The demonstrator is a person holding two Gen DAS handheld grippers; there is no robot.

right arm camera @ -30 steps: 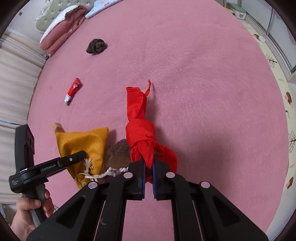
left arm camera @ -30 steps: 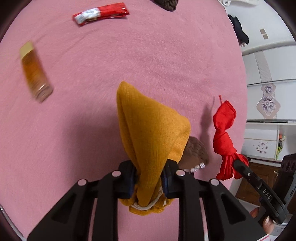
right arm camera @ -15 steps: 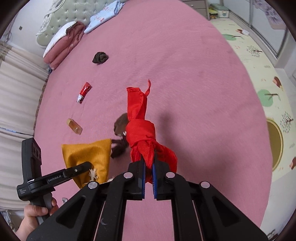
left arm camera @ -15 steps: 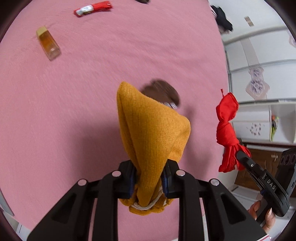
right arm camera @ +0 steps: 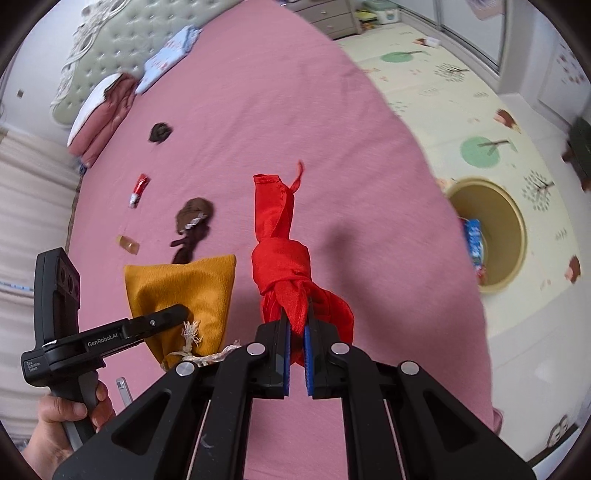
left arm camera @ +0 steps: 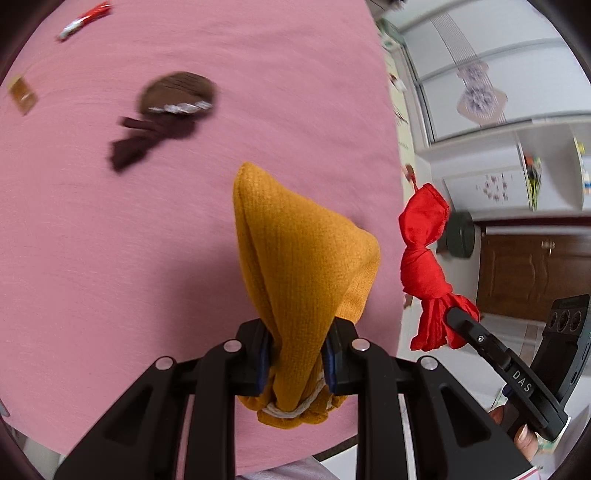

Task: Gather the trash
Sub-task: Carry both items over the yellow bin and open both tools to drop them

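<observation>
Leftmost, the left gripper (left arm camera: 295, 354) has its jaws clenched on the neck of a mustard drawstring pouch (left arm camera: 303, 266), raised above the pink bed (left arm camera: 110, 240) where a brown pouch (left arm camera: 173, 98) and a red wrapper (left arm camera: 83, 20) lie. Beside it, the right gripper (right arm camera: 297, 360) grasps a knotted red cloth (right arm camera: 282, 254); farther right, a yellow bin (right arm camera: 513, 236) stands on the floor.
</observation>
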